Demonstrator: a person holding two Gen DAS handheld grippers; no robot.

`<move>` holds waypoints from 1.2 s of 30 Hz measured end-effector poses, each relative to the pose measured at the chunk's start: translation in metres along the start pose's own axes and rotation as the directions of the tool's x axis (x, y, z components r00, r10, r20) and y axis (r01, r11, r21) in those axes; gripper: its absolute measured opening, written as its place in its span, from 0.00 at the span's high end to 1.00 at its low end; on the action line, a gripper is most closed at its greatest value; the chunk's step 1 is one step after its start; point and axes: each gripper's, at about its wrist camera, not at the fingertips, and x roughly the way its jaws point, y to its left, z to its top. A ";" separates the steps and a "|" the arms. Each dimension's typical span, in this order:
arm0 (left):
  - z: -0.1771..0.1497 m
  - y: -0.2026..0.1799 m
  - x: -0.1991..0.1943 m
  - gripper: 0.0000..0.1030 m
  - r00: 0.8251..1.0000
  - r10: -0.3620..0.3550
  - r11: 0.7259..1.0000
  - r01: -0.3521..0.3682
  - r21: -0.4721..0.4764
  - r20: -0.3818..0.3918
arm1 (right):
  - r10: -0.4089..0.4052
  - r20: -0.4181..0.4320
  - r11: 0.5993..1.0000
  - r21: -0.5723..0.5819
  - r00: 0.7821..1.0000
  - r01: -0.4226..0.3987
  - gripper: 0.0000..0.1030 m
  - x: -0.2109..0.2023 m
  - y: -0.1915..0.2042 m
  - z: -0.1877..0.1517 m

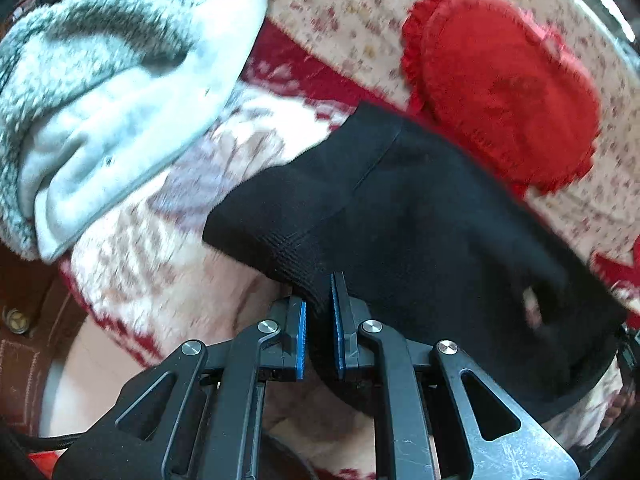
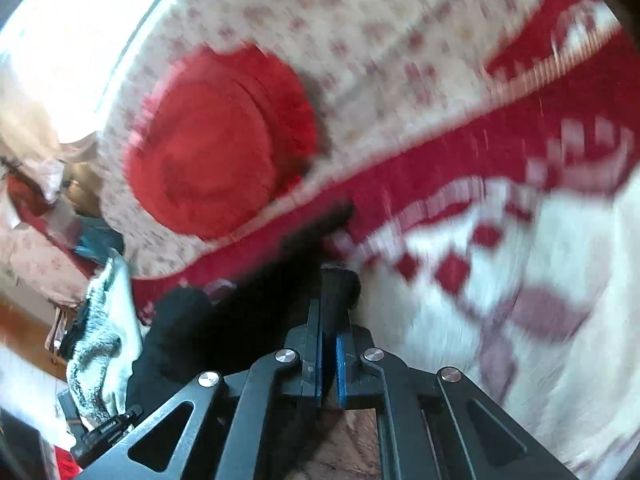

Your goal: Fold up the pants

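Note:
The black pants [image 1: 420, 232] hang and stretch across the left wrist view over a red-and-white patterned blanket [image 1: 168, 248]. My left gripper [image 1: 320, 300] is shut on a ribbed edge of the pants, the fabric pinched between the blue pads. In the right wrist view the pants [image 2: 240, 320] show as a dark blurred mass at lower left. My right gripper [image 2: 329, 320] is shut on another bunched edge of the pants. Both views are motion-blurred.
A red frilled round cushion [image 1: 504, 92] lies on the floral bedsheet [image 1: 344, 8] behind the pants; it also shows in the right wrist view [image 2: 216, 148]. A grey-white fleece garment [image 1: 104, 100] lies at the left. A bright window [image 2: 68, 32] is at the far left.

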 end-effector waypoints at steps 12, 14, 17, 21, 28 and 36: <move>-0.040 0.009 0.000 0.90 0.999 0.035 0.997 -0.033 0.073 -0.031 | -0.266 -0.131 0.955 -0.173 0.955 0.242 0.96 -0.067 -0.026 -0.061; -0.046 0.013 0.004 0.89 0.999 0.036 0.997 -0.033 0.071 -0.039 | -0.305 -0.208 0.949 -0.153 0.929 0.277 0.96 -0.059 -0.044 -0.074; -0.048 0.007 -0.001 0.87 0.998 0.055 0.993 -0.053 0.110 -0.016 | -0.358 -0.220 0.932 -0.146 0.907 0.333 0.89 -0.060 -0.053 -0.078; -0.047 0.008 -0.011 0.82 0.998 0.063 0.988 -0.061 0.139 -0.010 | -0.369 -0.093 0.918 -0.192 0.925 0.347 0.82 -0.082 -0.028 -0.062; -0.038 0.014 -0.033 0.81 0.994 0.101 0.985 -0.107 0.136 0.050 | -0.090 -0.103 0.967 -0.247 0.991 0.063 0.71 -0.058 0.033 -0.054; -0.014 0.004 -0.026 0.49 0.999 0.012 0.995 -0.015 0.099 0.036 | 0.070 -0.195 0.900 -0.411 0.978 -0.146 0.59 0.032 0.126 -0.037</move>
